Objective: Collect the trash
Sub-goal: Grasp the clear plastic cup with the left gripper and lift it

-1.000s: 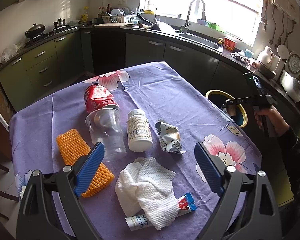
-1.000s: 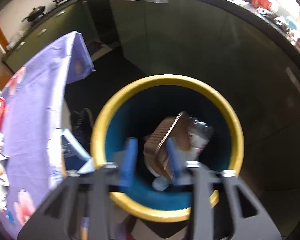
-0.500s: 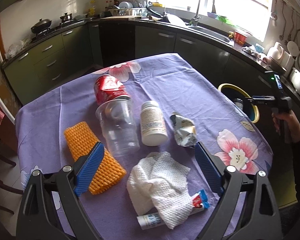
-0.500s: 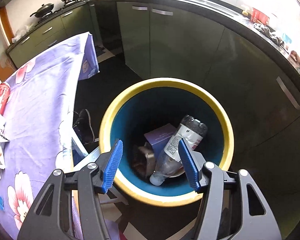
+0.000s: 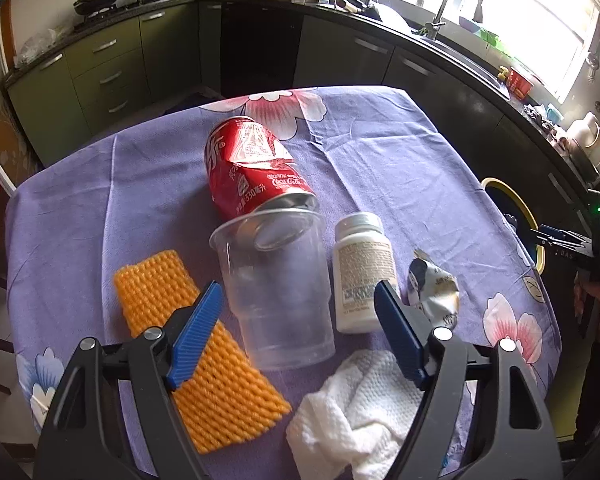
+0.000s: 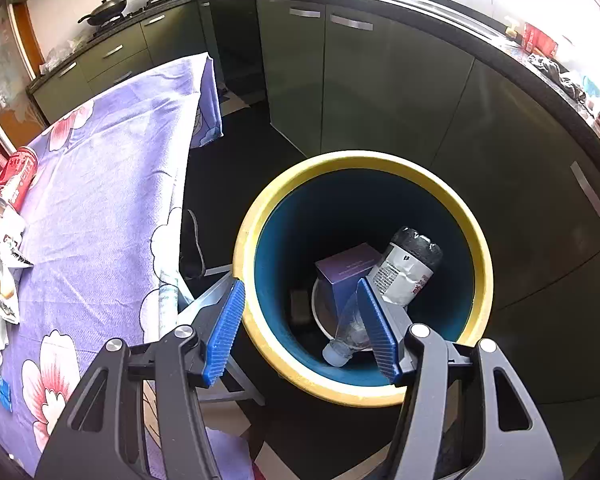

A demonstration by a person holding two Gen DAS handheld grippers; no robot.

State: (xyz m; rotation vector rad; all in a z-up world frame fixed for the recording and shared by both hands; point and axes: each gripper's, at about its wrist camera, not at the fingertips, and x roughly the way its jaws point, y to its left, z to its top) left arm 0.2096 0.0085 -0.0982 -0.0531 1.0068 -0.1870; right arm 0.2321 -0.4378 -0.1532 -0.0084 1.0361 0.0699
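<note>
Left gripper (image 5: 296,336) of mine hangs over the clear plastic cup (image 5: 278,292), jaws closing with the cup lying between them, pads not on it. Cup lies on its side on the purple tablecloth (image 5: 100,208), its mouth against the crushed red can (image 5: 252,168). White bottle (image 5: 362,272) just right of cup, orange mesh (image 5: 204,364) left, white paper towel (image 5: 356,412) nearest me. Right gripper (image 6: 300,332) half open, empty, above the yellow-rimmed bin (image 6: 482,276); a plastic bottle (image 6: 396,276) and purple box (image 6: 350,276) lie inside.
</note>
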